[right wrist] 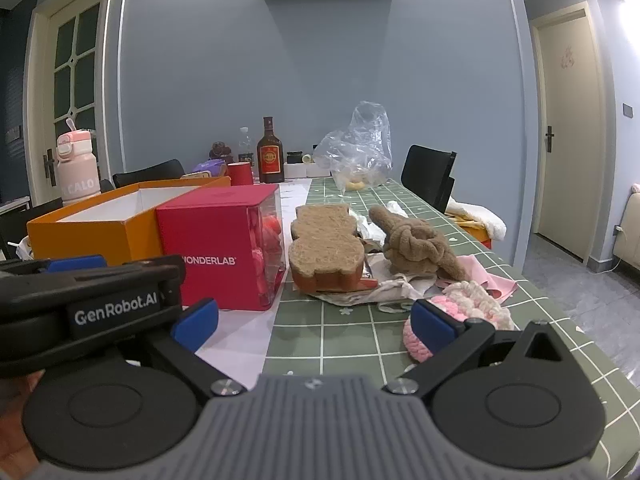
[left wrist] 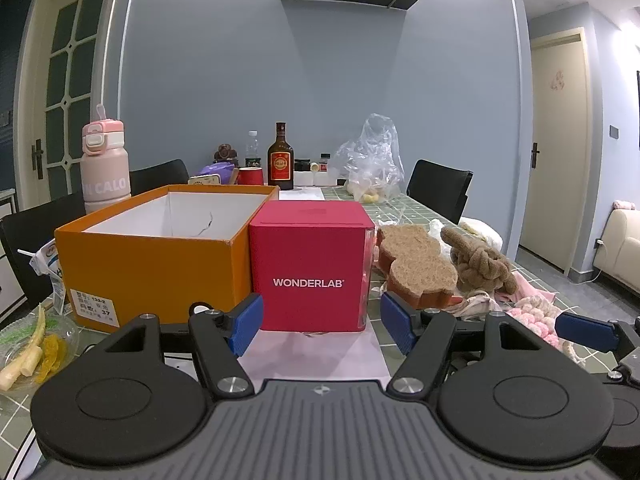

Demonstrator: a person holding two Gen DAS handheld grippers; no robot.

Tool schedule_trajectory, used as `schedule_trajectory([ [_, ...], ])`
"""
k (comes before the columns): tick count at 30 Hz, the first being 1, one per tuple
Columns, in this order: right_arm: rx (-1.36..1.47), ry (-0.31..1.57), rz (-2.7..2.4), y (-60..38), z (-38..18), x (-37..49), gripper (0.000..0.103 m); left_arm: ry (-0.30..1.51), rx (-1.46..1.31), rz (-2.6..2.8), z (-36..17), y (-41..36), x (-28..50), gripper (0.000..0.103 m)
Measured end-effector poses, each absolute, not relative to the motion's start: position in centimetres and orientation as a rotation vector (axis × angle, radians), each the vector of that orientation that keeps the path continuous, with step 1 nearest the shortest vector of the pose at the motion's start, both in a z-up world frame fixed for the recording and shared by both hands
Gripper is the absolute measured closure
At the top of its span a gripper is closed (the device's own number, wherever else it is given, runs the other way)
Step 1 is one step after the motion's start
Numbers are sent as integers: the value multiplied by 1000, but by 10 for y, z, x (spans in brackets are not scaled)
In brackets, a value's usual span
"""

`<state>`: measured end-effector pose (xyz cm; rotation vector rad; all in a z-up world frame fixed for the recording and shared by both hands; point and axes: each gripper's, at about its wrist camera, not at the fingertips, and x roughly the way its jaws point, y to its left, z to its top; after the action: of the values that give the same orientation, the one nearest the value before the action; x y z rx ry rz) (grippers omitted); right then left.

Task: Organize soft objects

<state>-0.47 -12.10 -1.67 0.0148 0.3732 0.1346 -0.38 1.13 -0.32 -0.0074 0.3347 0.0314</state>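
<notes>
My left gripper [left wrist: 322, 324] is open and empty, low over the table just in front of a red WONDERLAB box [left wrist: 310, 264]. An open orange box [left wrist: 152, 256] stands left of it. Right of the red box lie soft things: a brown bear-shaped pad [left wrist: 416, 268], a knotted brown plush [left wrist: 480, 264], pink cloth and a pink-and-white knit piece [left wrist: 536, 316]. My right gripper [right wrist: 316, 320] is open and empty; the knit piece [right wrist: 468, 312] lies right by its right finger. The pad [right wrist: 324, 248], plush [right wrist: 416, 248] and red box [right wrist: 224, 248] lie ahead. The left gripper's body [right wrist: 88, 304] shows at the left.
A green checked tablecloth [right wrist: 344, 340] covers the table. At the back stand a pink bottle [left wrist: 105, 168], a dark liquor bottle [left wrist: 280, 160], a red cup [left wrist: 251, 176] and a clear plastic bag [left wrist: 372, 160]. A dish of food scraps [left wrist: 32, 352] sits front left. Black chairs flank the table.
</notes>
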Motion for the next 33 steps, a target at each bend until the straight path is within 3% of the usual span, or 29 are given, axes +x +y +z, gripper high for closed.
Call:
schedule_trajectory([
  [33, -7, 363, 121, -123, -20, -6, 3, 331, 1, 23, -9, 7, -5, 24],
])
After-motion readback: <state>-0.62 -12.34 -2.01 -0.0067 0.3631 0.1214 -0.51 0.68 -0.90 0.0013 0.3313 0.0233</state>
